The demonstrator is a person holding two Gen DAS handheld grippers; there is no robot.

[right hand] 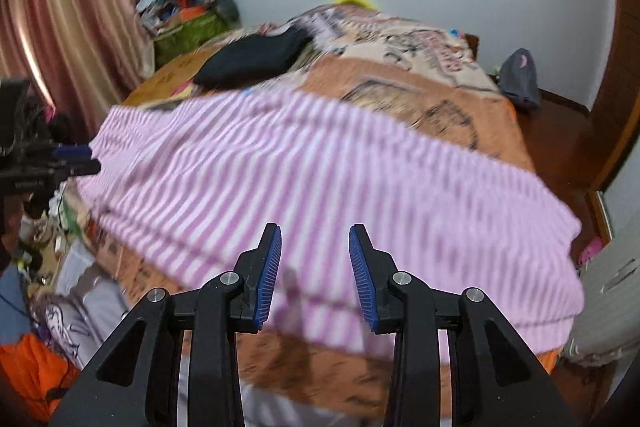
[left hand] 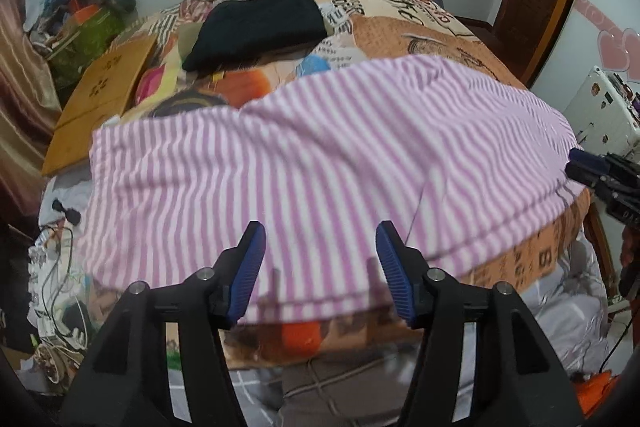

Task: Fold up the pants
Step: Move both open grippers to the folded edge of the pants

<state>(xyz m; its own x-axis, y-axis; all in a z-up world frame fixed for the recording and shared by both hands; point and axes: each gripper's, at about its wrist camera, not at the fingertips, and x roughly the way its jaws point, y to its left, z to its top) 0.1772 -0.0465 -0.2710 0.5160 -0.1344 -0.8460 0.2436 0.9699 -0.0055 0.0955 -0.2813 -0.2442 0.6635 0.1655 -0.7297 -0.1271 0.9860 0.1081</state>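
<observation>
Pink-and-white striped pants [left hand: 320, 163] spread flat on patterned bedspread [left hand: 432, 39], left gripper [left hand: 320, 239] and right gripper [right hand: 315, 239] above them, jaws apart, holding nothing

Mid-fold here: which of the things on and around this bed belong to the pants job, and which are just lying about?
Part of the job:
- pink-and-white striped cotton pants, spread flat on the bed
- left gripper, open above the pants
- right gripper, open above them

Lying about:
- black folded garment
- flat brown cardboard box
- patchwork-print bedspread
- green bag of clutter
</observation>
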